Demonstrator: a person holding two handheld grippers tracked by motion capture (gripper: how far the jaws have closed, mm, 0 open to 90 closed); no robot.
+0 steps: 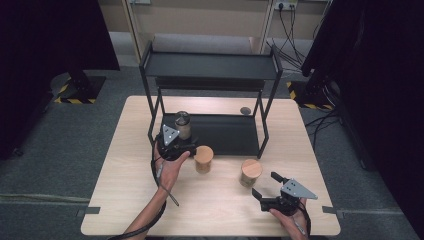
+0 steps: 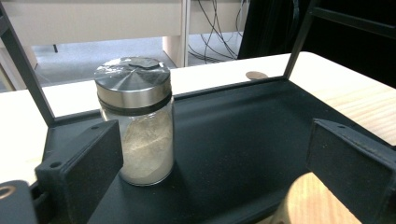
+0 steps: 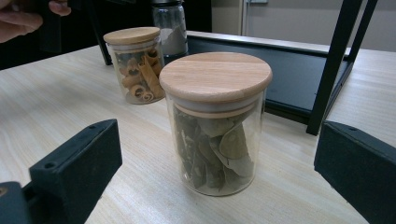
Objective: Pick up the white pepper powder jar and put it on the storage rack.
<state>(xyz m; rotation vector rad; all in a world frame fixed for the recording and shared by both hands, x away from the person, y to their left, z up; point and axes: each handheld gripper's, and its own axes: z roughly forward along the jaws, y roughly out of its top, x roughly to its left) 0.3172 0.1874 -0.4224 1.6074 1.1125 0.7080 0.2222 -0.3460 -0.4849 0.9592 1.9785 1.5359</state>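
Observation:
A glass jar of white powder with a metal lid (image 1: pixel 182 125) (image 2: pixel 140 121) stands on the lower tier of a black rack (image 1: pixel 227 134) (image 2: pixel 243 135). My left gripper (image 1: pixel 177 140) (image 2: pixel 215 177) is open just in front of that jar, which sits close to the left jaw, apart from it. A wooden-lidded jar of cinnamon sticks (image 1: pixel 203 159) (image 3: pixel 135 63) stands on the table before the rack. Right of it stands a wooden-lidded jar of dried leaves (image 1: pixel 250 172) (image 3: pixel 215 121). My right gripper (image 1: pixel 266 185) (image 3: pixel 218 154) is open, its jaws short of the leaf jar on either side.
The rack has an upper tier (image 1: pixel 210 65) over the lower one, and thin black legs (image 3: pixel 334 60). A small round disc (image 1: pixel 245 110) (image 2: pixel 256 74) lies on the wooden table (image 1: pixel 130 195) behind the rack. The left hand (image 3: pixel 23 16) holds its gripper near the cinnamon jar.

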